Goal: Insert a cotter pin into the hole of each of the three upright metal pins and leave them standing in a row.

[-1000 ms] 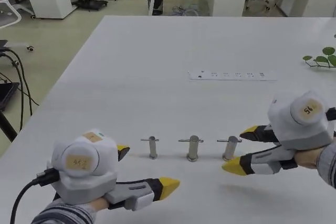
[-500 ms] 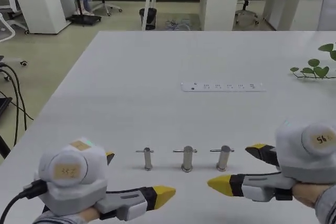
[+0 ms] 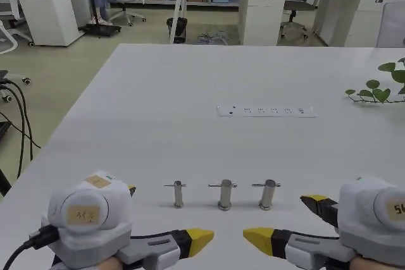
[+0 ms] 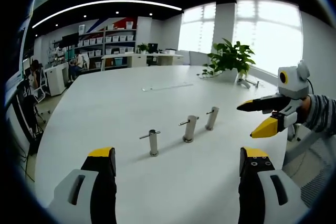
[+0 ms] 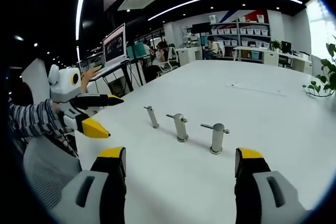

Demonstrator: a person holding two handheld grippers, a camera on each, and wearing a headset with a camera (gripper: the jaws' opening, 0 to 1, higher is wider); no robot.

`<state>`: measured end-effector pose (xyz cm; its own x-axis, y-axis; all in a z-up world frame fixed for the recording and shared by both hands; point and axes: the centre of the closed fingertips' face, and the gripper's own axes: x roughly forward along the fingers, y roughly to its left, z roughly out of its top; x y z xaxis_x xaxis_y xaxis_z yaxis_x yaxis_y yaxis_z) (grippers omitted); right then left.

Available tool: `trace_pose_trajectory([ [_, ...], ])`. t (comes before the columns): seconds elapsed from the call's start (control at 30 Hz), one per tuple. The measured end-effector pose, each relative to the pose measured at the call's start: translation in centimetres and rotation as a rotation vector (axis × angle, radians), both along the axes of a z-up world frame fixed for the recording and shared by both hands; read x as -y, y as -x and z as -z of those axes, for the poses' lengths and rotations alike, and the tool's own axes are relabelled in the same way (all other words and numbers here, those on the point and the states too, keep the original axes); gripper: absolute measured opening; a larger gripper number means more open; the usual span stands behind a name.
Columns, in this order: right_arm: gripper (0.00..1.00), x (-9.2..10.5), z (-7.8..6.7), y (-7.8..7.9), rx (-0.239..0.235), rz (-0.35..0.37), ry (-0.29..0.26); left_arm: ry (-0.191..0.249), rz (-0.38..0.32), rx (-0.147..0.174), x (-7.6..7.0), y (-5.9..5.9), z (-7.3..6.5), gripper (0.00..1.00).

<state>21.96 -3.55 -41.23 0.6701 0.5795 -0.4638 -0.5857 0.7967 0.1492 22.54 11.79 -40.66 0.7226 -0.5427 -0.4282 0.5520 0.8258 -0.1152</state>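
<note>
Office w/ white desks [image 3: 266, 4] at the back; big white worktop [image 3: 190, 80] up front. Three upright metal pins [image 3: 224, 195] stand in a row just ahead of & between both grippers, each w/ a thin cotter pin [image 3: 214, 185] crosswise thru its top, far as I can tell. Left gripper [image 4: 178, 154]: jaws wide, empty, w/ the nearest pin fwd & the row running off fwd-right. Right gripper [image 5: 179, 153]: jaws wide, empty, w/ the row running fwd-left. Insertion looks done on all 3, so this is prob. the closing step. Next: keep both grippers clear of the row, no bumps; maybe check each cotter pin is seated.
</note>
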Motion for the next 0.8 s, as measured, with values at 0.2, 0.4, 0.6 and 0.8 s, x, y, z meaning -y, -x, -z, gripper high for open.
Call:
trace_pose_trajectory([
  [0.2, 0.83, -0.6, -0.4, 0.0, 0.043, 0.01, -0.003, -0.012, -0.008, -0.01, -0.2, 0.2, 0.7, 0.96],
  [0.4, 0.82, -0.8, -0.1, -0.1, 0.053, 0.024, -0.012, 0.0, -0.014, -0.004, -0.2, 0.1, 0.9, 0.95],
  [0.6, 0.8, -1.0, 0.3, 0.1, 0.037, 0.018, -0.006, -0.004, -0.012, -0.01, -0.1, 0.2, 1.2, 0.95],
  [0.8, 0.79, -0.9, 0.4, 0.3, 0.042, 0.033, -0.01, -0.003, -0.008, -0.01, 0.0, 0.3, 1.5, 0.94],
])
